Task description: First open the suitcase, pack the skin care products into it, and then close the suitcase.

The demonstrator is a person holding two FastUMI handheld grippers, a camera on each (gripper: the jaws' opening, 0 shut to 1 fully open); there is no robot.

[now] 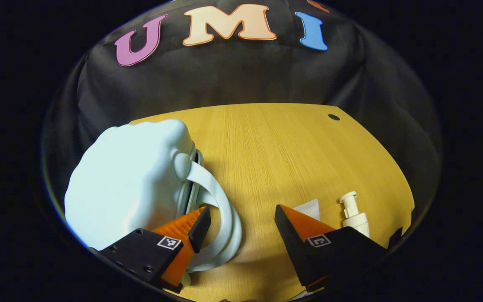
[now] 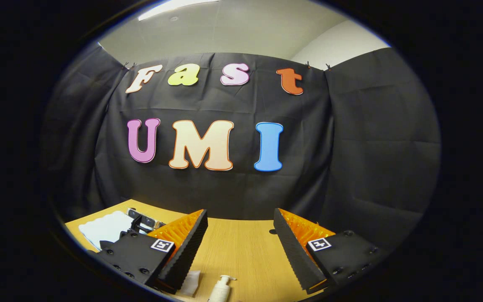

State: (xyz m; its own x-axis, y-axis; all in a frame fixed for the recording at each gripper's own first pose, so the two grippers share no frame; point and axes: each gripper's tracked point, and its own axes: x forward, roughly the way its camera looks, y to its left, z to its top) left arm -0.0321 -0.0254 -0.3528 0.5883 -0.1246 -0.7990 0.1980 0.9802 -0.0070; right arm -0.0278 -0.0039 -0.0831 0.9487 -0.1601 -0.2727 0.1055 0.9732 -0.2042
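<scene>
The suitcase [image 1: 128, 184], a pale blue rounded hard shell, is lying shut near the left edge of the bench [image 1: 275, 147], its looped handle [image 1: 224, 214] curling out toward the bench's middle. The left hand-held gripper [image 1: 238, 222] is hanging released, jaws wide apart, one finger [image 1: 199, 222] sitting inside the handle loop and the other out over bare wood. The shell looks stiff, smooth and probably slippery, so a pinch on its curved face would likely slide off; the handle or the seam lip beside it seems the sounder place to take hold. The handle strap looks softer and may bend under pull. The case's long axis is running roughly from the near edge toward the far edge, seam side facing the bench's middle.

The pump bottle [image 1: 354, 214] is standing upright near the right edge, light and easy to tip, beside a flat white sachet [image 1: 308, 208]. The right hand-held gripper [image 2: 240, 239] is also hanging released, above the bottle.
</scene>
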